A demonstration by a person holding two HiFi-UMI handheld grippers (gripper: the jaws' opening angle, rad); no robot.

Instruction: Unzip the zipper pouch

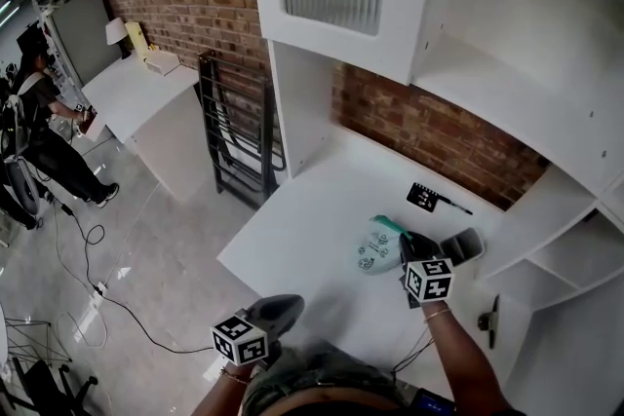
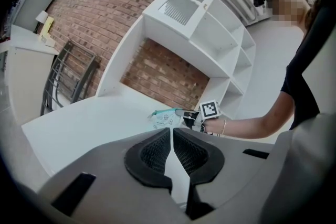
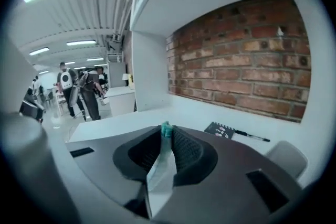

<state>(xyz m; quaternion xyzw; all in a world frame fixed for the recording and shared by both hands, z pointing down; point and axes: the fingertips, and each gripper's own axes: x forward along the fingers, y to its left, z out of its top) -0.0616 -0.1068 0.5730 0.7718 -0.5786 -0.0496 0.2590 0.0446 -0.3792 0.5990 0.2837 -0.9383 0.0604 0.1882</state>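
Head view, left tool (image 1: 289, 303): low over the near edge of the white counter (image 1: 302, 239), well apart from the pouch, touching nothing on the counter.
Head view, left hand: held close to the body, the tool's marker cube facing up.
Head view, right tool (image 1: 404, 246): at the pouch's right end and touching it.
Head view, right arm: the forearm reaches forward from the lower right, with a thin bracelet at the wrist.
Head view, pouch (image 1: 373, 246): pale and printed, with a teal top edge; it lies on the counter, in front of the brick back wall.
Head view, other things: a black card (image 1: 421, 197) lies behind the pouch with a pen (image 1: 456, 205) beside it; a grey object (image 1: 462, 245) sits just right of the right tool.
Left tool view, jaws: the pads meet at the tips with nothing between them, so the tool is clenched and empty.
Left tool view, pose: it points almost level across the counter, with the pouch and the right tool ahead of it.
Right tool view, jaws: clamped on the pouch's teal end; a teal bit pokes out at the pad tips, and a pale strip of the pouch runs back between the pads.
Right tool view, pose: tipped slightly down along the counter, with the card and pen ahead to the right by the bricks.
Right tool view, background: people stand far off at the left of the room.
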